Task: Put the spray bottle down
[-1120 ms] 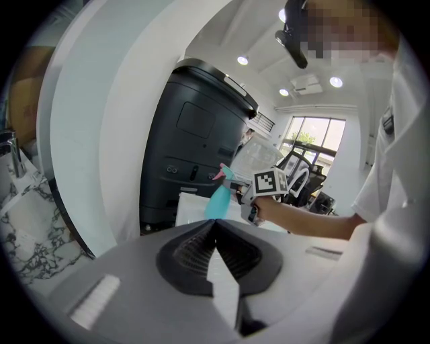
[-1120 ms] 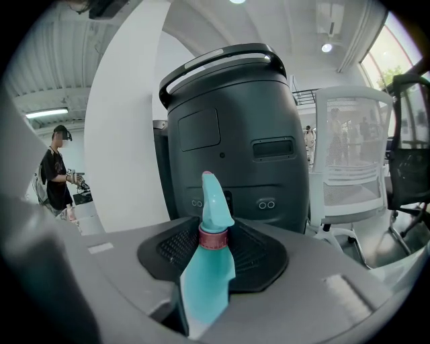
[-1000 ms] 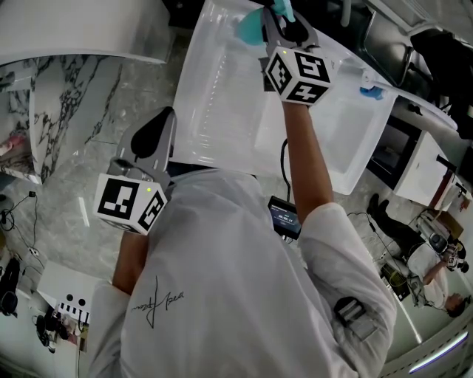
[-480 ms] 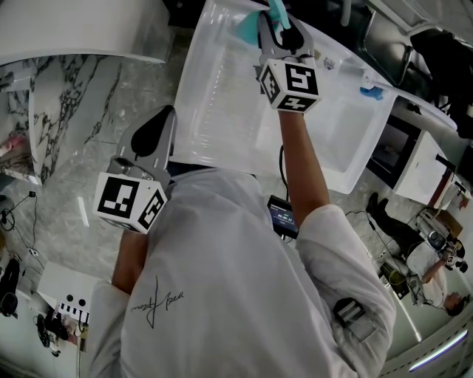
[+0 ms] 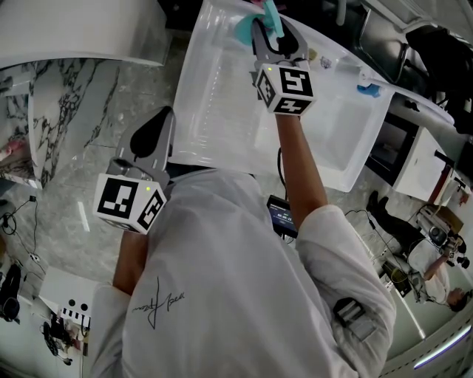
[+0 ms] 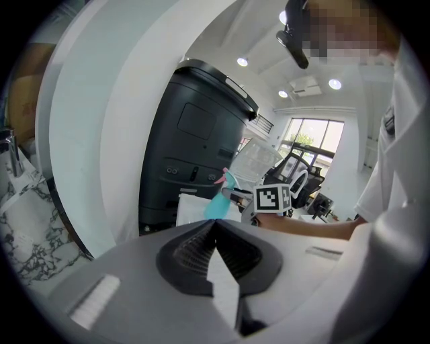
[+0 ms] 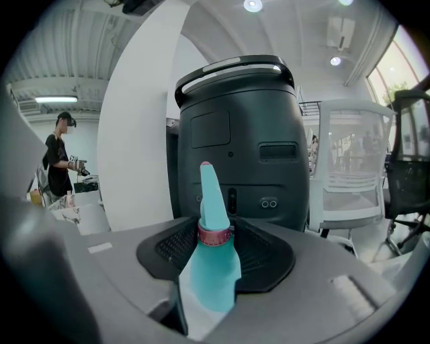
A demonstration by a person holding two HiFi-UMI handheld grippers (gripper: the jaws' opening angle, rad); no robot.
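Observation:
The teal spray bottle (image 7: 213, 262) with a pink collar stands upright between the jaws of my right gripper (image 7: 215, 232). The jaws have just been opening a little, and the bottle is still gripped at its neck. In the head view the right gripper (image 5: 272, 28) holds the spray bottle (image 5: 255, 21) over the far end of the white table (image 5: 222, 96). My left gripper (image 5: 164, 118) hangs low near my body, shut with nothing in it. The left gripper view shows its closed jaws (image 6: 215, 223), with the spray bottle (image 6: 218, 203) beyond them.
A tall black machine (image 7: 235, 141) stands right behind the bottle. A small blue object (image 5: 369, 90) lies at the table's right end. Marble floor (image 5: 81, 111) lies to the left. A person (image 7: 60, 161) stands far off, and a white chair (image 7: 349, 168) is at the right.
My right gripper has shifted slightly left with the bottle in it. The left gripper has not moved.

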